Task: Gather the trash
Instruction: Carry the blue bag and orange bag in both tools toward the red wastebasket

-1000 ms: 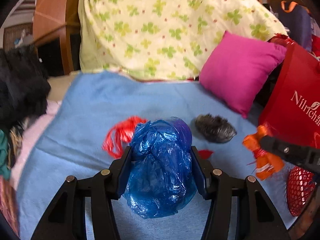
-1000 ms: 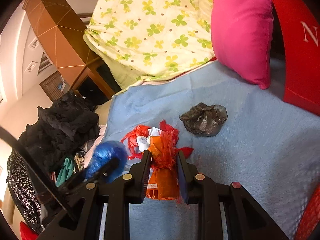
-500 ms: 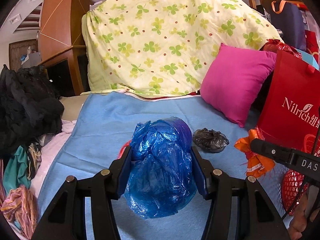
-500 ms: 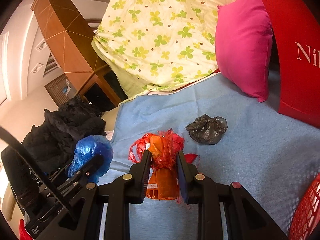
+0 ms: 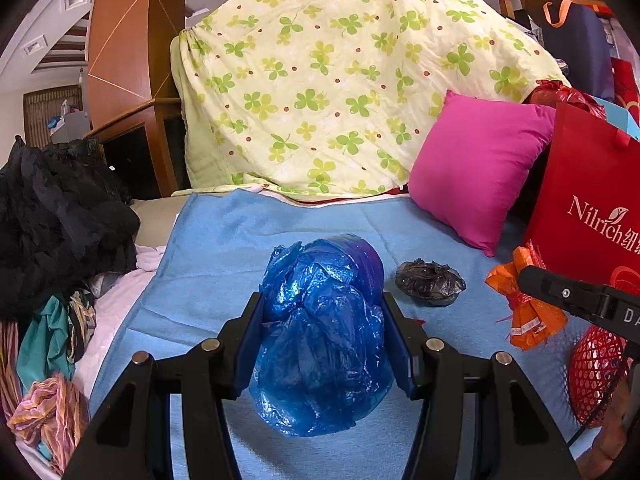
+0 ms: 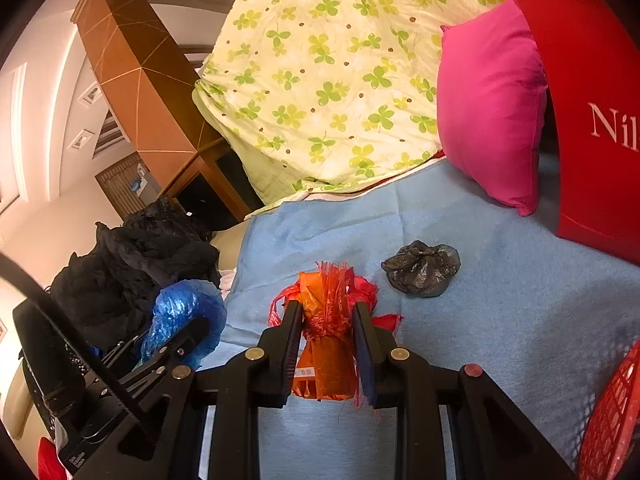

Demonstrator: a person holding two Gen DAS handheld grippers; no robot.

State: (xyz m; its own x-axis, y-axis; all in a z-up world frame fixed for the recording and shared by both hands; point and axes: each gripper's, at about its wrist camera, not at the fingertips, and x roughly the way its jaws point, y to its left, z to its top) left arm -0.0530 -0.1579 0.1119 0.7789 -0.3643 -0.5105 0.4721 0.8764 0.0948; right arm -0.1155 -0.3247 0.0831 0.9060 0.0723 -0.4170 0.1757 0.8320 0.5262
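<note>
Blue blanket (image 5: 224, 248) on the bed is seen from higher than a second ago, with more of the room taken in. Left gripper (image 5: 323, 334) jaws are clamped on the crumpled blue plastic bag (image 5: 320, 332), held above the blanket. Right gripper (image 6: 326, 346) jaws are clenched on the orange mesh bundle (image 6: 326, 344), now nearer the red basket (image 6: 612, 412). A black bag wad (image 6: 420, 268) is left lying on the blanket.
</note>
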